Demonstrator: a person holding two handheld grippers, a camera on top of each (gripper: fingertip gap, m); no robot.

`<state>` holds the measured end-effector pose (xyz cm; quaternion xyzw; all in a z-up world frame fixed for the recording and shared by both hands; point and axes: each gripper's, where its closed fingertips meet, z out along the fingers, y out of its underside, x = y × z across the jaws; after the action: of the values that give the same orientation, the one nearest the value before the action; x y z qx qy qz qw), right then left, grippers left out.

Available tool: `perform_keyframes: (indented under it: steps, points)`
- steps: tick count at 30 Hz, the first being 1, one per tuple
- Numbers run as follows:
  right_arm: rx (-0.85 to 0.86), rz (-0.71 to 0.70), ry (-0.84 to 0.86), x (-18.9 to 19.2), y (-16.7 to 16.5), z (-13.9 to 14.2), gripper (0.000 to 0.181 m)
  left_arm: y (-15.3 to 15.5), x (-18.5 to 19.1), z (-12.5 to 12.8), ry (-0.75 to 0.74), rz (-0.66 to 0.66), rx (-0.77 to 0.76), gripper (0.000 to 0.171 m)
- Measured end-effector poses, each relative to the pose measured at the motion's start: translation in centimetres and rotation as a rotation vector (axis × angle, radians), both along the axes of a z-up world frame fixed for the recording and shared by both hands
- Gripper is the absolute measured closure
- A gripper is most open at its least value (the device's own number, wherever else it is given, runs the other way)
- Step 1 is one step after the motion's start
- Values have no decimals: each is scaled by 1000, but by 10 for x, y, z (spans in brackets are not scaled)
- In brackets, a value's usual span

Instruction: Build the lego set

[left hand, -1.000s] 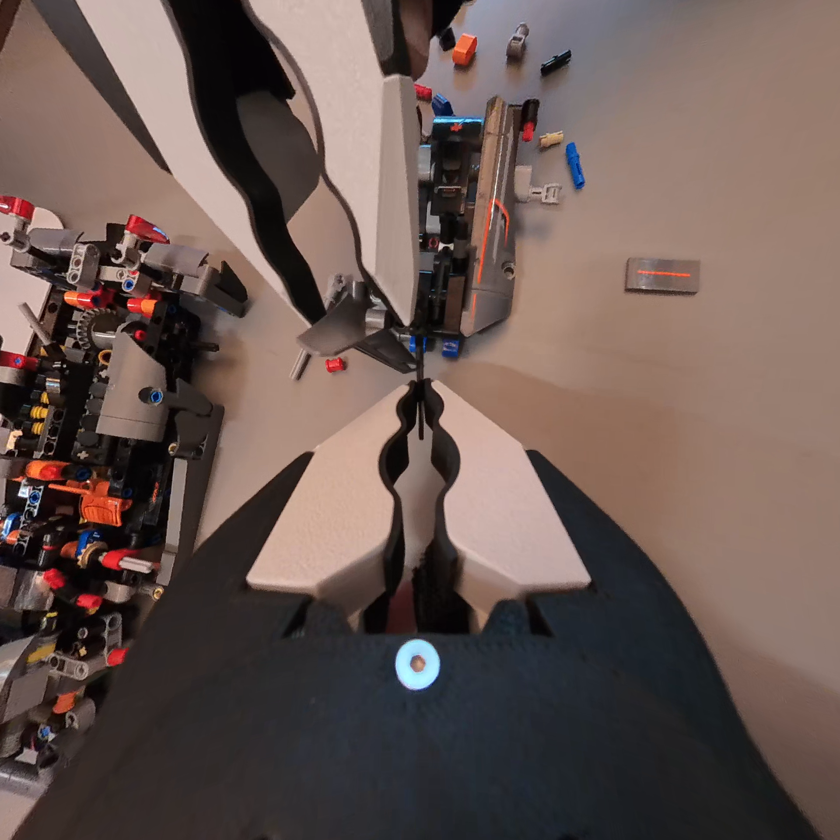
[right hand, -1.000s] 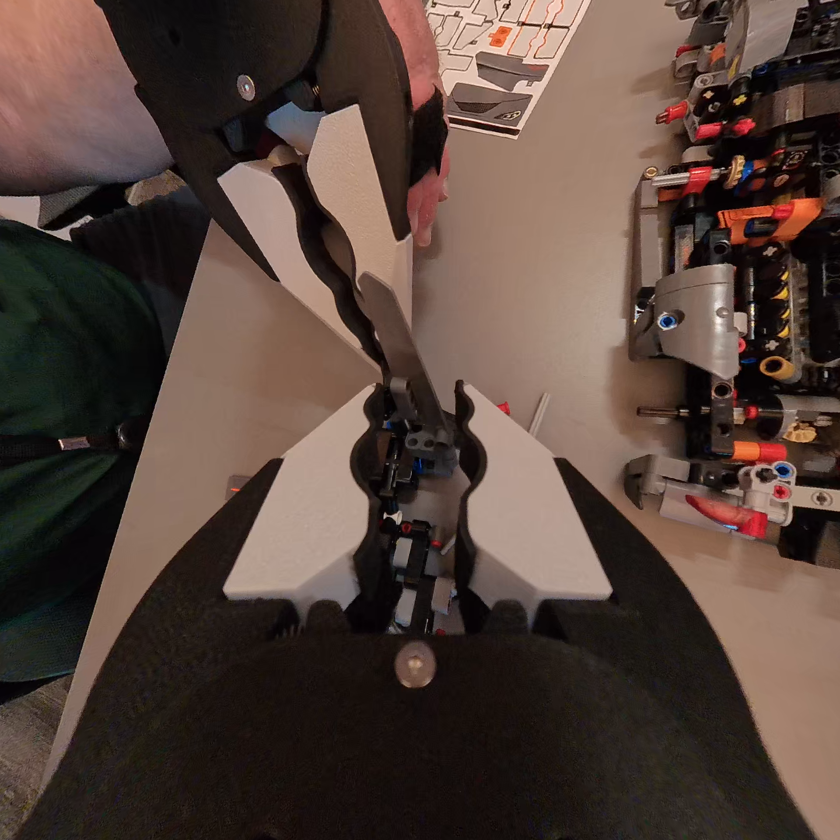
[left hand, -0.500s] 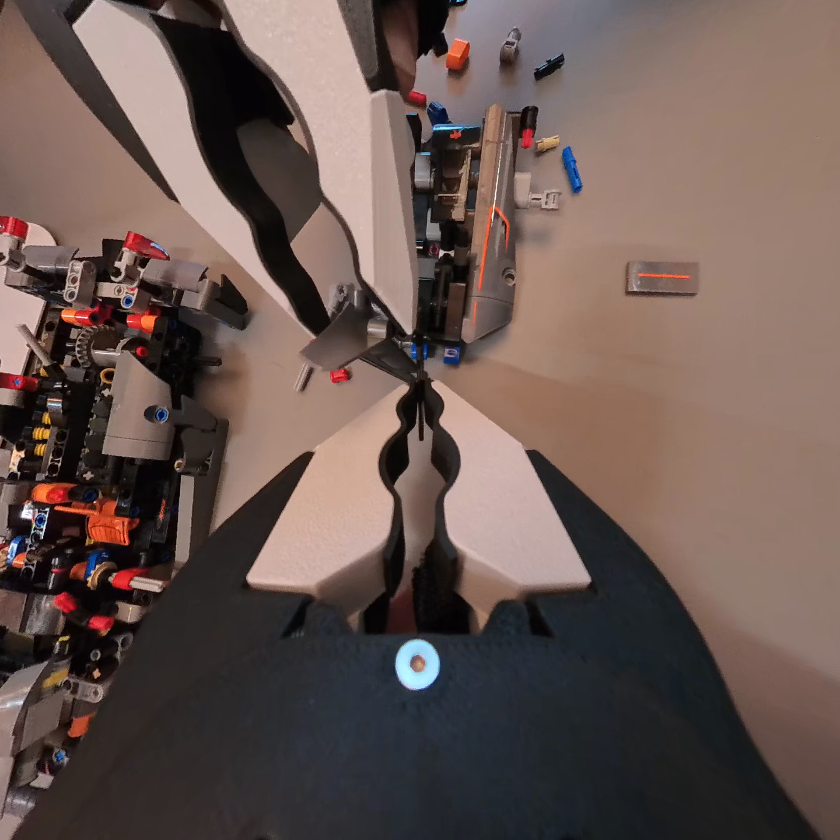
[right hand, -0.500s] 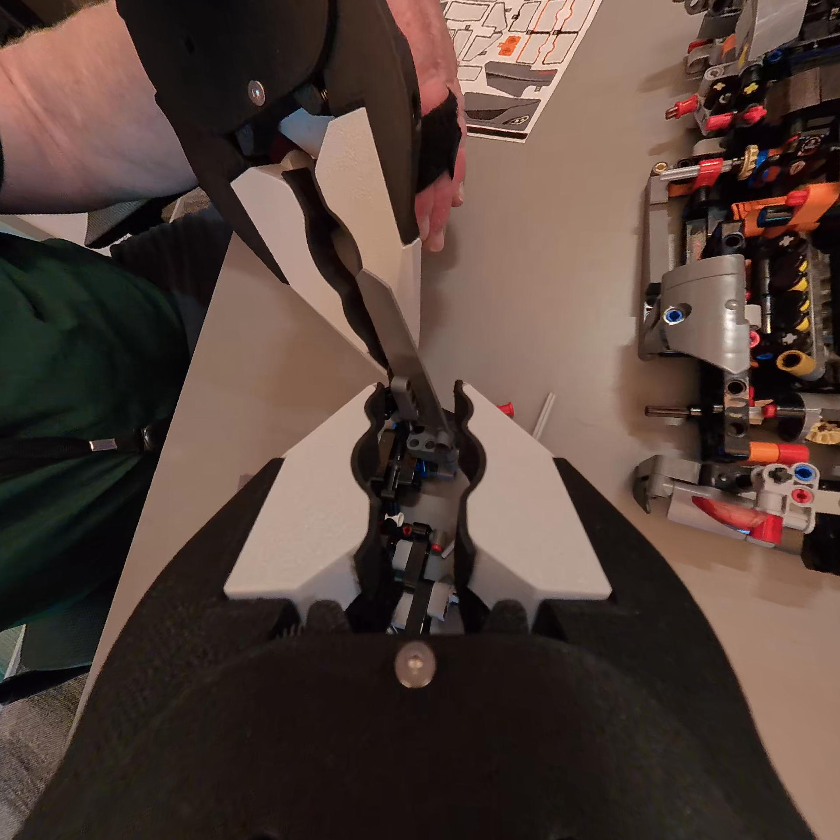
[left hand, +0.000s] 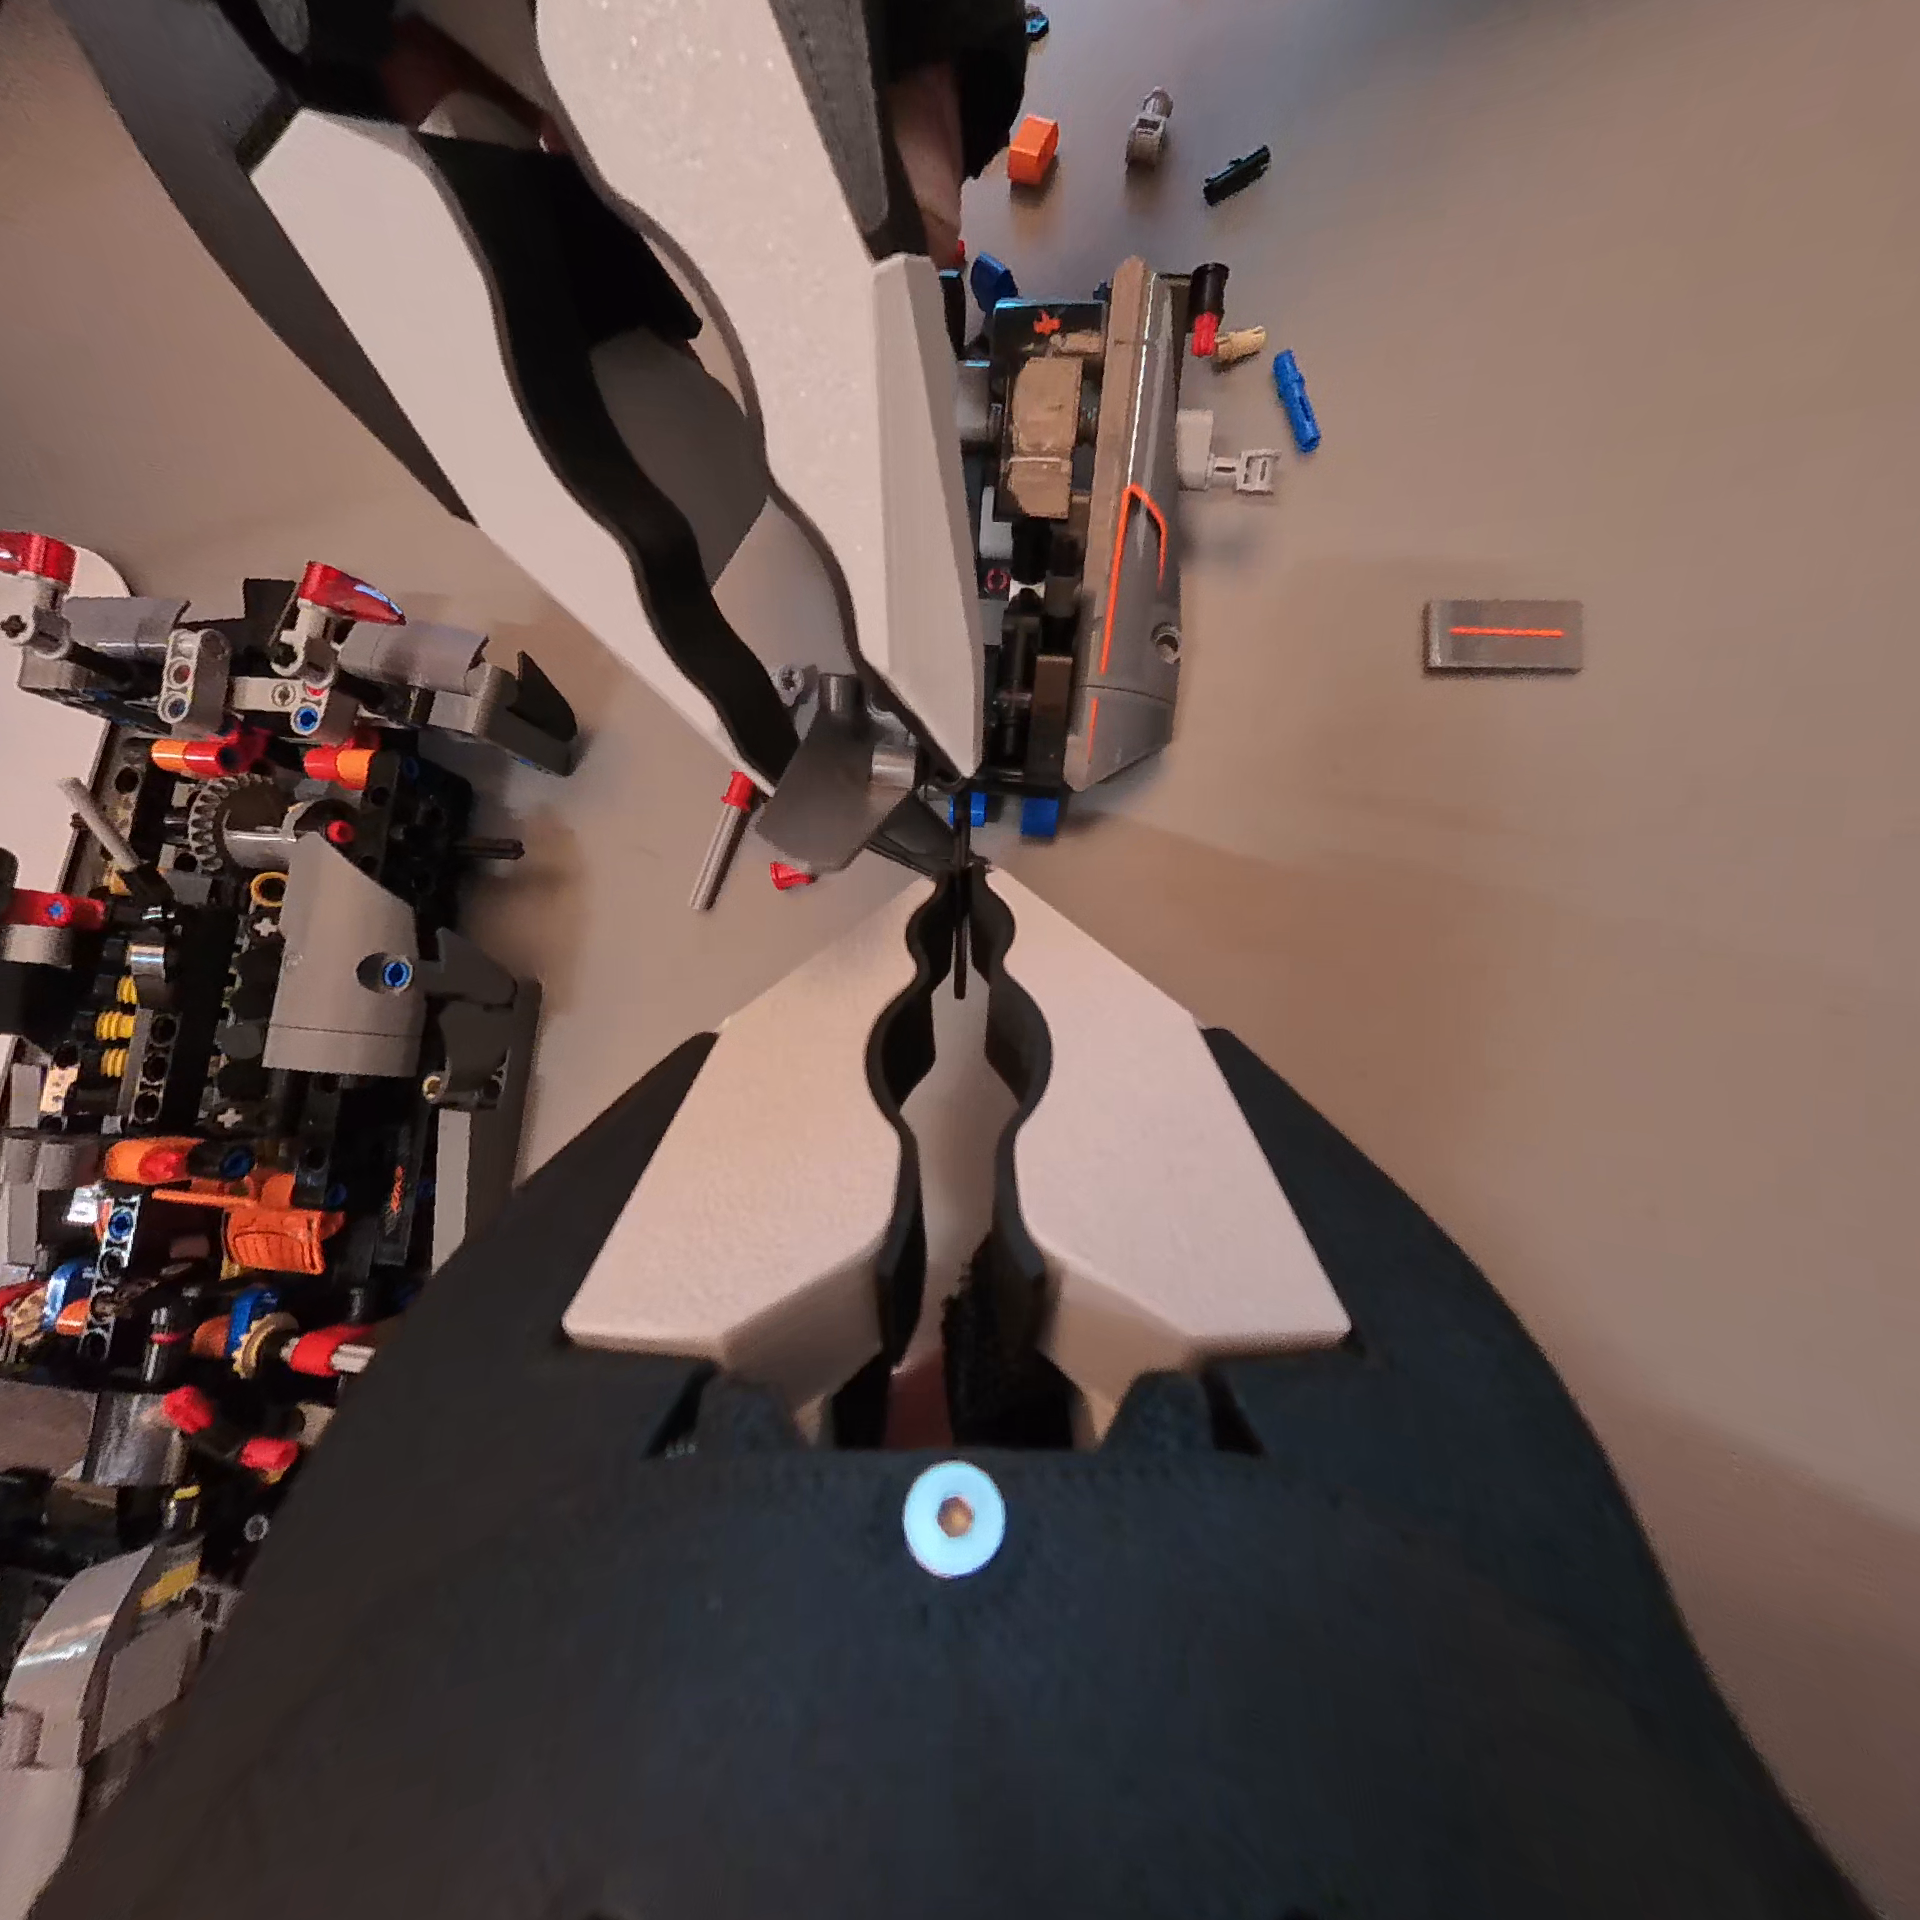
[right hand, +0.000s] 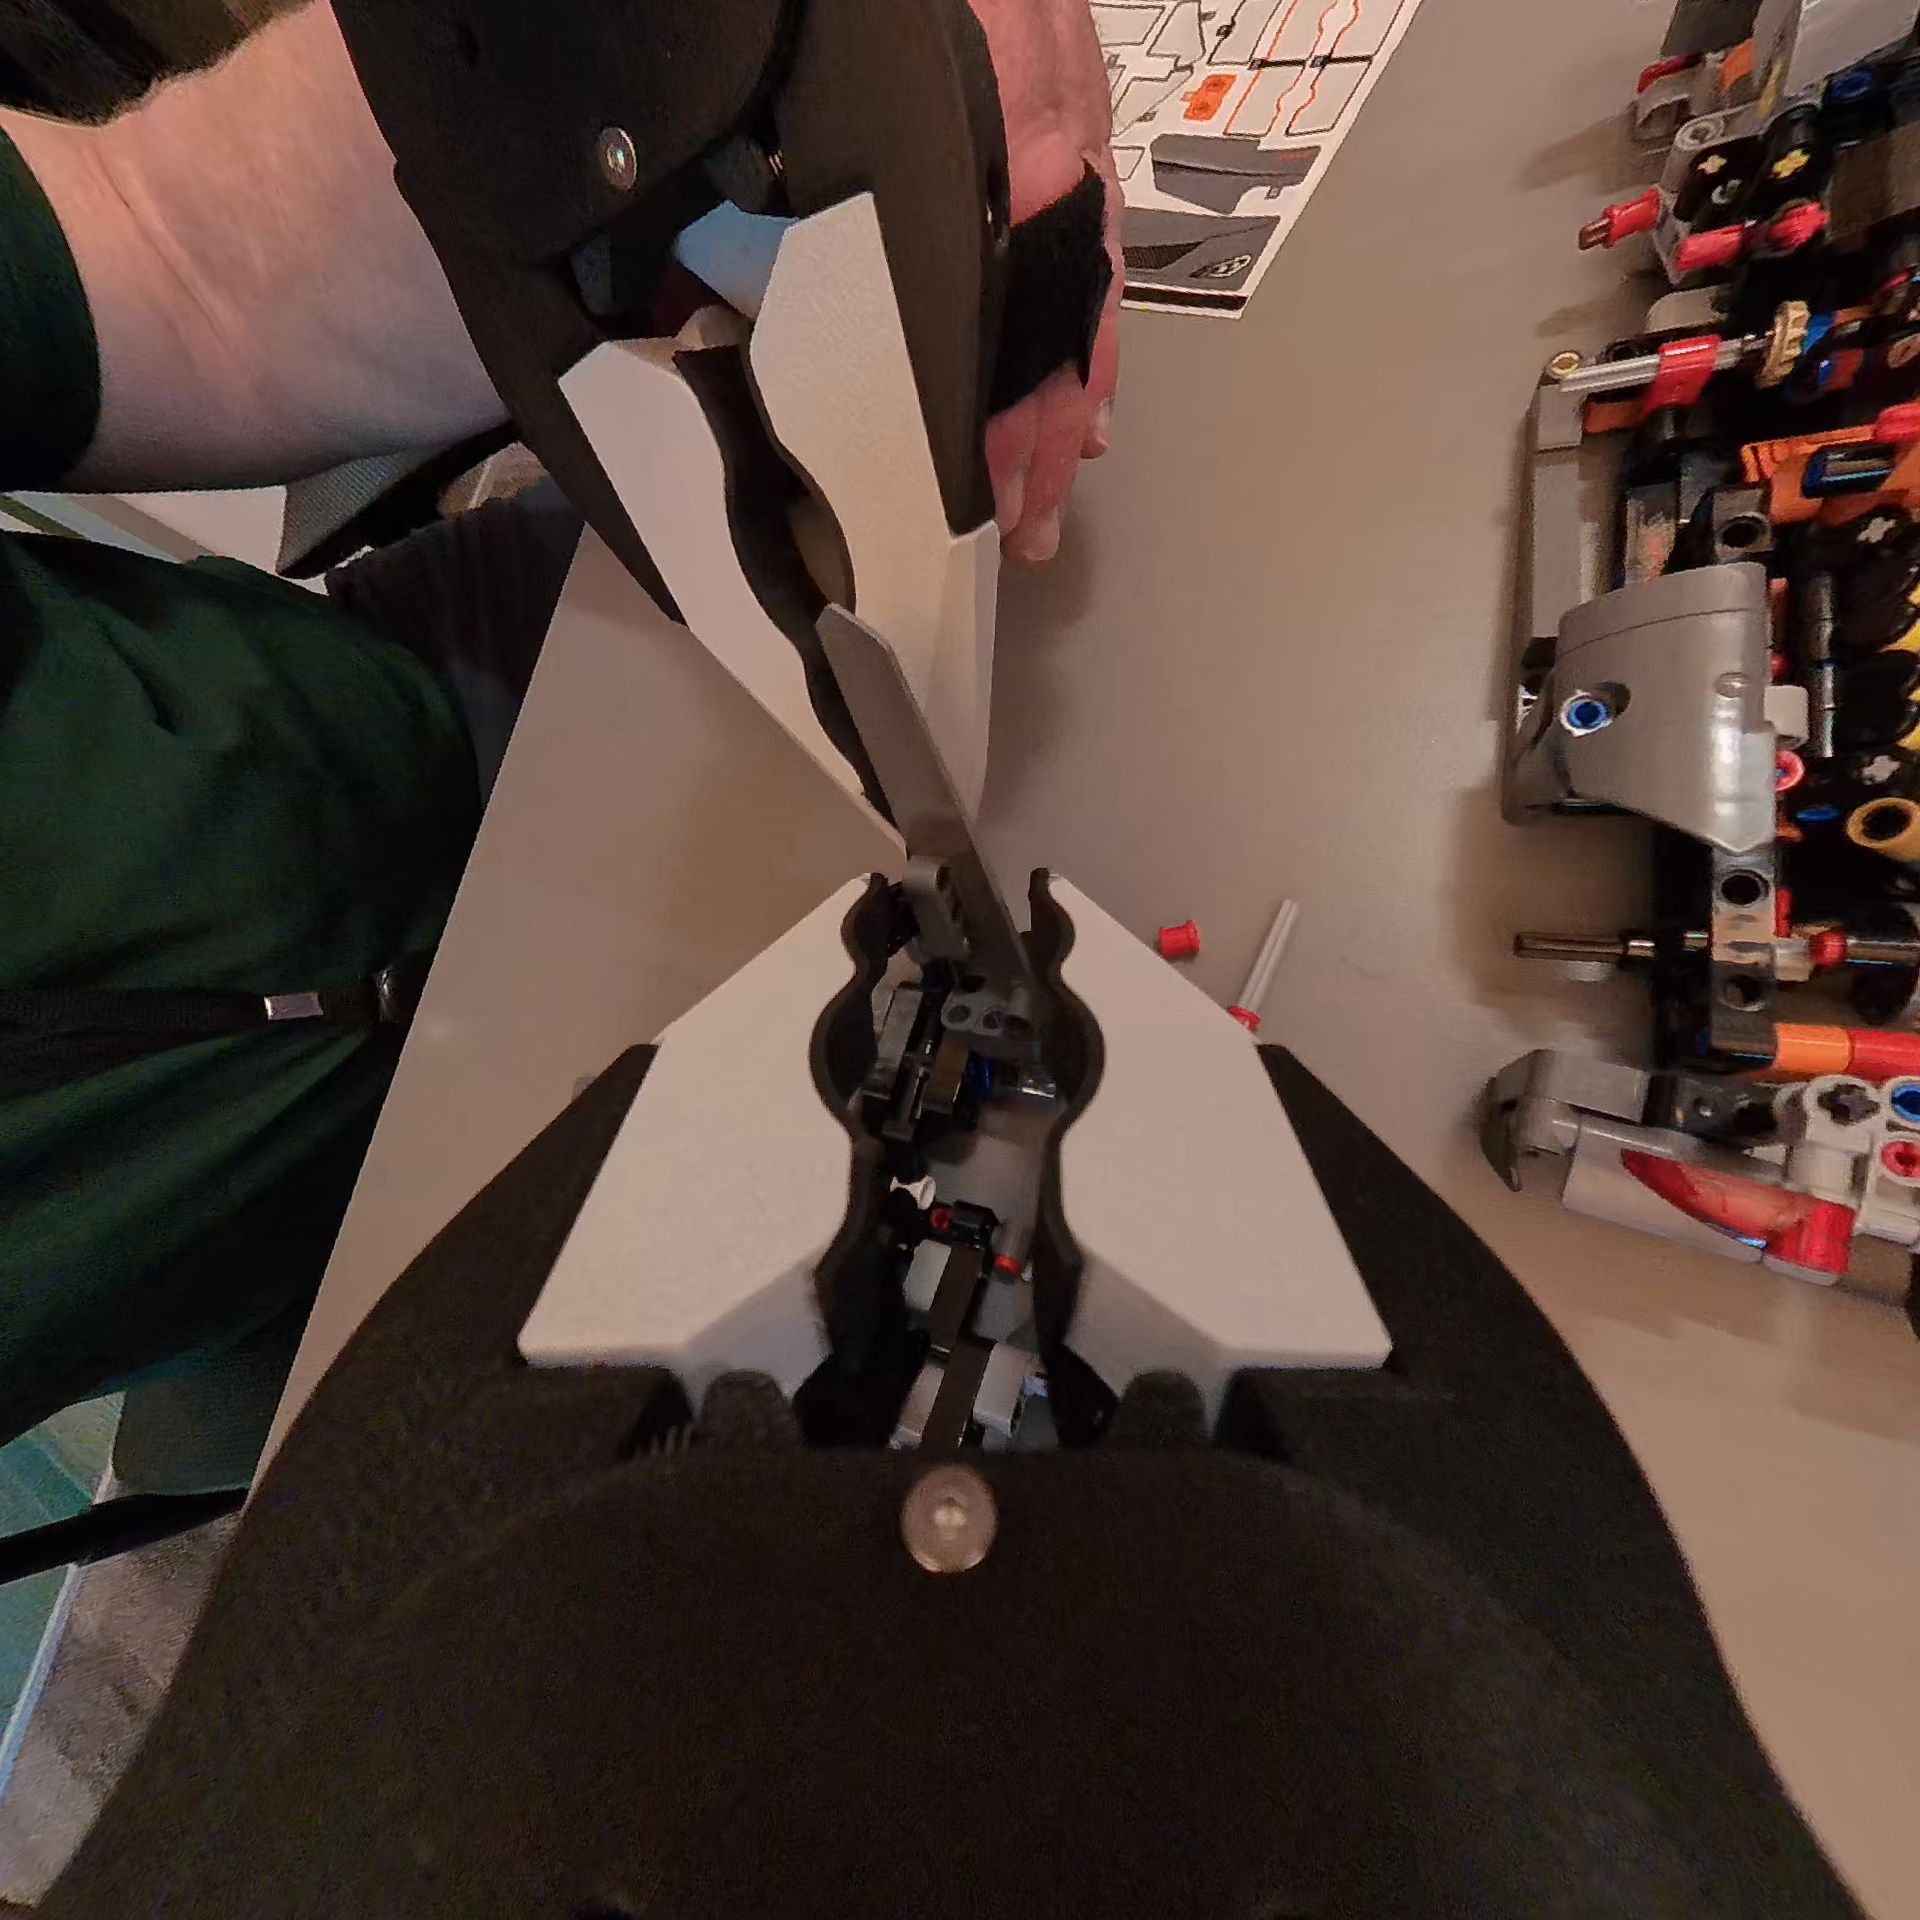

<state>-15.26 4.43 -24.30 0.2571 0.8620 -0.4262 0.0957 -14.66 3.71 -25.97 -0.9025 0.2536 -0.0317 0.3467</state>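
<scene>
Since the earlier frames, your right gripper [right hand: 956, 883] had tipped slightly; both grips held. Across the beige desk [left hand: 1558, 1039], the large multicoloured Technic chassis [left hand: 208, 987] lay well apart, leaving open room between. You clamped the right gripper on the grey-and-black door sub-assembly with orange stripe [left hand: 1081, 520], steadying it just above the desk, probably so the panel could seat. Your left gripper [left hand: 961, 904] was clenched on the flat grey panel [right hand: 894, 727], seen edge-on. Small loose pins [left hand: 1294, 400] lay just beside the sub-assembly.
</scene>
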Motion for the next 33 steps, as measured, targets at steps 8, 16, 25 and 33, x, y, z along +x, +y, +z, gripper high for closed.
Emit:
perform_keyframes:
  steps: [8, 16, 25, 33]
  points:
    - [-35, 9, -32, 0, 1, -1, 153, 1, 0, 1, 11, -34, 7, 171]
    - [-61, 28, -50, 2, 1, -1, 156, 1, 1, 1, 3, -72, -3, 171]
    - [-75, 42, -57, 3, 3, -1, 154, 1, 1, 2, 24, -117, -17, 171]
    - [-78, 57, -66, 5, 2, -1, 155, 1, 4, 2, 29, -151, -31, 171]
